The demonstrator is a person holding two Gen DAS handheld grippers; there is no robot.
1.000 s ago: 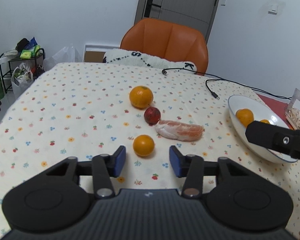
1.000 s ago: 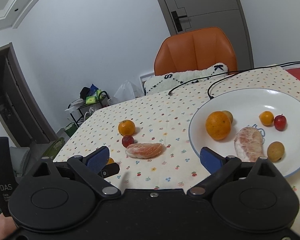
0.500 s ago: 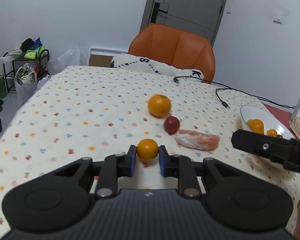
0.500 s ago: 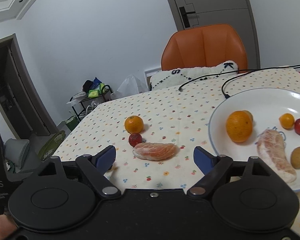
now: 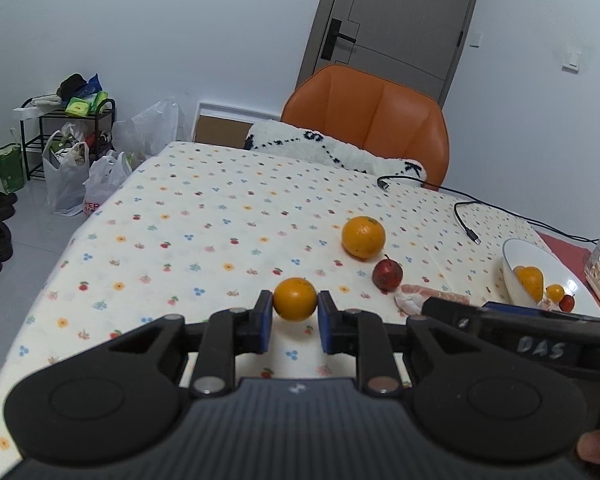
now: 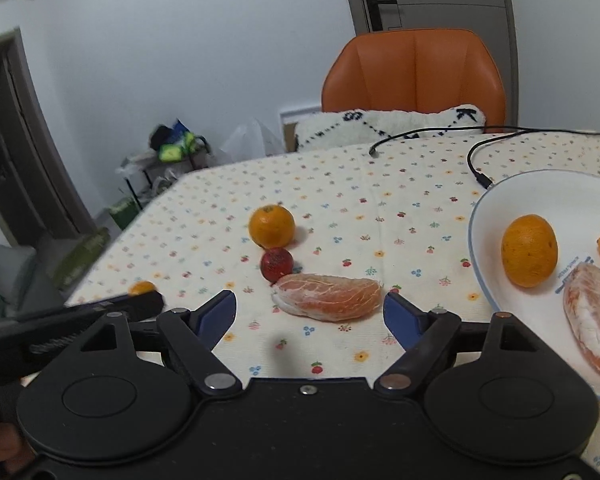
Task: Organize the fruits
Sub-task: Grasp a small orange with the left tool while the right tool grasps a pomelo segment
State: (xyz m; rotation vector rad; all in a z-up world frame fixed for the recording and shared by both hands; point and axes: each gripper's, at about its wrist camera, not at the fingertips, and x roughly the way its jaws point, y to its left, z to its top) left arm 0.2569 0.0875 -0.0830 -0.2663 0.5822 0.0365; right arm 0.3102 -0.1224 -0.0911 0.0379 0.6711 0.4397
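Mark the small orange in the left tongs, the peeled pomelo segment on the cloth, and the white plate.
small orange [image 5: 295, 299]: left wrist view, middle of its peel.
peeled pomelo segment [image 6: 327, 297]: right wrist view, centre of its flesh.
white plate [image 6: 485, 276]: right wrist view, bare left rim.

The left gripper [image 5: 295, 316] is level and low over the desk, its two blue pads [image 5: 265, 320] pressed against either side of a small orange [image 5: 295, 299], jaws narrow. The right gripper [image 6: 310, 312] has its jaws spread wide, its blue pads [image 6: 220, 314] apart and touching nothing. Its black body crosses the lower right of the left wrist view. A fingertip [image 5: 598, 446] shows at that view's lower right edge, on the handle.
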